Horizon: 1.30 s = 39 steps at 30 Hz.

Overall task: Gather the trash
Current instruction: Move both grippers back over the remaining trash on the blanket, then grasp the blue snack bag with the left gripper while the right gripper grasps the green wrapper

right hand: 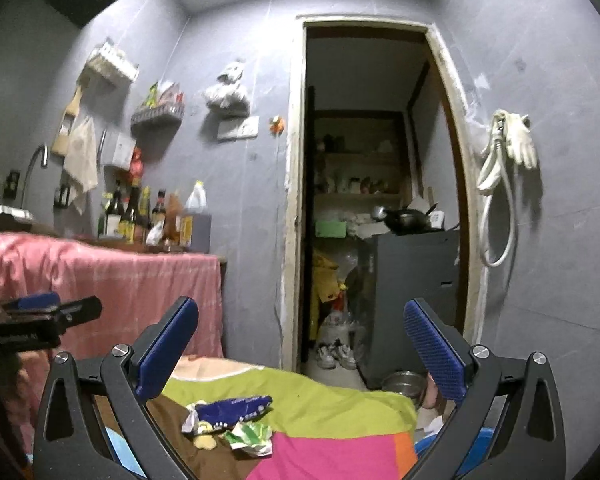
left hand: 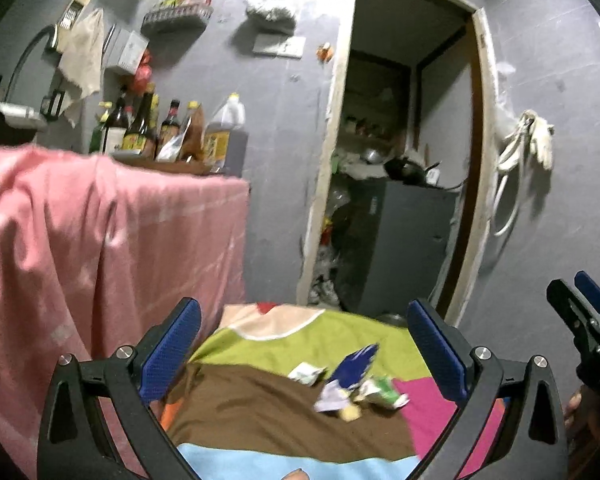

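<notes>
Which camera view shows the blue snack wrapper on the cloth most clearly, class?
The right wrist view: the blue snack wrapper lies sharp, its full length showing. The left wrist view shows it blurred, standing on end among the other scraps.

Grey-lilac walls [right hand: 240, 240] are seen throughout, scuffed and lit from ceiling lights at the upper right. At the left of the frame a counter is draped in pink cloth [right hand: 140, 280], with dark sauce bottles [right hand: 140, 216] lined up on it. Small wall shelves [right hand: 156, 116] are fixed above. At centre an open doorway [right hand: 364, 200] is framed in worn pale wood — cluttered shelving and a dark cabinet [right hand: 412, 300] are visible inside. A white glove [right hand: 520, 140] and hose hang at the right.
</notes>
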Available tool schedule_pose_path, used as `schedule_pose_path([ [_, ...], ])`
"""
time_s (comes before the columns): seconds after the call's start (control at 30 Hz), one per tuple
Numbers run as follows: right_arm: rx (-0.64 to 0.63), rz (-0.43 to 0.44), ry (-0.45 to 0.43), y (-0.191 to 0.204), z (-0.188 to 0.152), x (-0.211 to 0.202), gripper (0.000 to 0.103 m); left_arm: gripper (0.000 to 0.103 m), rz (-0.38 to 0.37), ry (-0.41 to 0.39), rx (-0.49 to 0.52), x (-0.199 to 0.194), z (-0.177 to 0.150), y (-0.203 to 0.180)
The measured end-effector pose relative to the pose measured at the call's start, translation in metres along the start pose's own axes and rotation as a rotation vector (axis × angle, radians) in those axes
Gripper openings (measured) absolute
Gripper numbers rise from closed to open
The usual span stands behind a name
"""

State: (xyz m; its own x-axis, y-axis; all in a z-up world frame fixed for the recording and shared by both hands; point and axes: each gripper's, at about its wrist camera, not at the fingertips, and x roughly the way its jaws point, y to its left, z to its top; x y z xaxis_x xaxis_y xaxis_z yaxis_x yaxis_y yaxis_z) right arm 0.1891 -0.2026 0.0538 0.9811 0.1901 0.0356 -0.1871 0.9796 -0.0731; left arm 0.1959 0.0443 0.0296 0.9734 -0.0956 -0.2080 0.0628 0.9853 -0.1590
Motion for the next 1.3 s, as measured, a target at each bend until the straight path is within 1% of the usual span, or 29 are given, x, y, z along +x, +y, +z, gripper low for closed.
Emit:
schedule_pose_path([
  [0.1,-0.013,0.033,0.057,0.004,-0.013,0.017,0.103,0.101,-0.004,0.057,-0.007,0.014,-0.012,0.009],
  [0.33,0.018,0.085,0.236,-0.006,-0.049,0.06,0.103,0.101,-0.007,0.178,-0.025,0.052,-0.04,0.017],
  [0.37,0.024,0.095,0.261,-0.006,-0.053,0.065,0.101,0.1,-0.011,0.199,-0.03,0.058,-0.043,0.018],
  [0.4,0.034,0.111,0.29,-0.007,-0.058,0.071,0.097,0.1,-0.015,0.217,-0.037,0.063,-0.046,0.019],
  [0.43,0.04,0.121,0.308,-0.008,-0.063,0.074,0.094,0.1,-0.023,0.239,-0.048,0.068,-0.05,0.02],
  [0.5,0.048,0.144,0.368,-0.008,-0.073,0.085,0.086,0.1,-0.037,0.277,-0.062,0.078,-0.054,0.022],
  [0.53,0.049,0.151,0.387,-0.007,-0.077,0.089,0.084,0.099,-0.045,0.297,-0.069,0.083,-0.056,0.023],
  [0.6,0.055,0.182,0.443,-0.005,-0.085,0.098,0.078,0.093,-0.062,0.328,-0.077,0.091,-0.06,0.023],
  [0.63,0.053,0.191,0.462,-0.004,-0.088,0.101,0.078,0.09,-0.074,0.348,-0.075,0.096,-0.062,0.022],
  [0.67,0.05,0.207,0.491,-0.003,-0.092,0.106,0.076,0.086,-0.081,0.365,-0.068,0.101,-0.063,0.02],
  [0.7,0.049,0.221,0.512,-0.001,-0.095,0.109,0.072,0.081,-0.085,0.379,-0.06,0.104,-0.064,0.018],
  [0.77,0.039,0.242,0.565,0.003,-0.102,0.117,0.065,0.075,-0.106,0.416,-0.052,0.112,-0.068,0.014],
  [0.8,0.033,0.248,0.589,0.005,-0.105,0.121,0.064,0.072,-0.117,0.432,-0.054,0.114,-0.069,0.013],
  [0.87,0.028,0.271,0.634,0.008,-0.112,0.128,0.06,0.07,-0.141,0.465,-0.064,0.122,-0.073,0.011],
  [0.93,0.021,0.29,0.673,0.011,-0.118,0.134,0.059,0.069,-0.158,0.484,-0.074,0.125,-0.074,0.01],
  [1.0,0.011,0.31,0.716,0.015,-0.126,0.141,0.058,0.062,-0.175,0.507,-0.084,0.131,-0.076,0.009],
  [1.1,0.008,0.33,0.767,0.018,-0.136,0.15,0.054,0.057,-0.191,0.531,-0.084,0.139,-0.077,0.005],
  [1.13,0.012,0.332,0.778,0.018,-0.138,0.153,0.053,0.056,-0.195,0.539,-0.084,0.142,-0.077,0.004],
  [1.2,0.024,0.335,0.799,0.017,-0.141,0.156,0.047,0.051,-0.208,0.563,-0.096,0.149,-0.079,0.003],
  [1.3,0.053,0.346,0.817,0.013,-0.144,0.16,0.042,0.045,-0.216,0.585,-0.11,0.159,-0.081,0.003],
])
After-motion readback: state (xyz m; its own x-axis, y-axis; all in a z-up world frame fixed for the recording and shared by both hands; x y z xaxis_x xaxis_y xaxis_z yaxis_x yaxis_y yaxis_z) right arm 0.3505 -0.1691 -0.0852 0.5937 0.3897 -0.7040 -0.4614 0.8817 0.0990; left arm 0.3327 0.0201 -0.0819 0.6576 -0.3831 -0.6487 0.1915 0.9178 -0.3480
